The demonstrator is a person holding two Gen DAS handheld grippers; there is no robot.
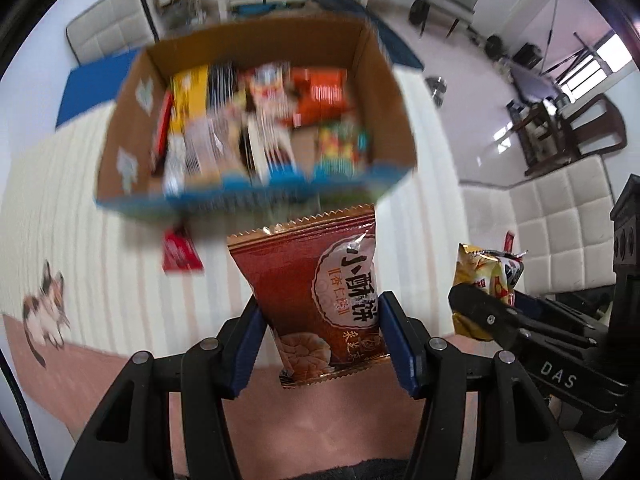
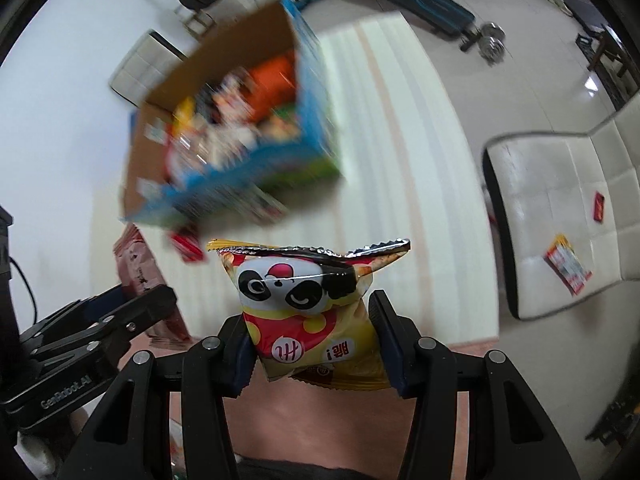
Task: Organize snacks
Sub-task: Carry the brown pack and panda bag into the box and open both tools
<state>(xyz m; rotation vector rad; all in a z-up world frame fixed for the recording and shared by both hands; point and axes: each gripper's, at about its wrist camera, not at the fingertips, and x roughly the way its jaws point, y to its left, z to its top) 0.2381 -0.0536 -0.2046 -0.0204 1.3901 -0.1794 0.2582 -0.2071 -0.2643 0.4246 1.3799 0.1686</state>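
My left gripper [image 1: 320, 312] is shut on a red-brown pastry packet [image 1: 316, 280], held upright above the rug. My right gripper [image 2: 310, 312] is shut on a yellow panda snack bag [image 2: 308, 304], also held up. An open cardboard box [image 1: 376, 92] with blue outer sides stands ahead on the striped rug, full of several snack packets; it is blurred in both views and also shows in the right wrist view [image 2: 168, 92]. A small red packet [image 1: 180, 250] lies on the rug just before the box. The right gripper and its bag [image 1: 486, 280] show at the right of the left wrist view.
A white quilted bench [image 2: 560, 200] at the right carries a red packet [image 2: 599, 207] and a yellow-red packet [image 2: 567, 264]. The rug [image 1: 60, 200] has a cat print [image 1: 44, 312]. Gym gear, chairs and a dark table stand at the back.
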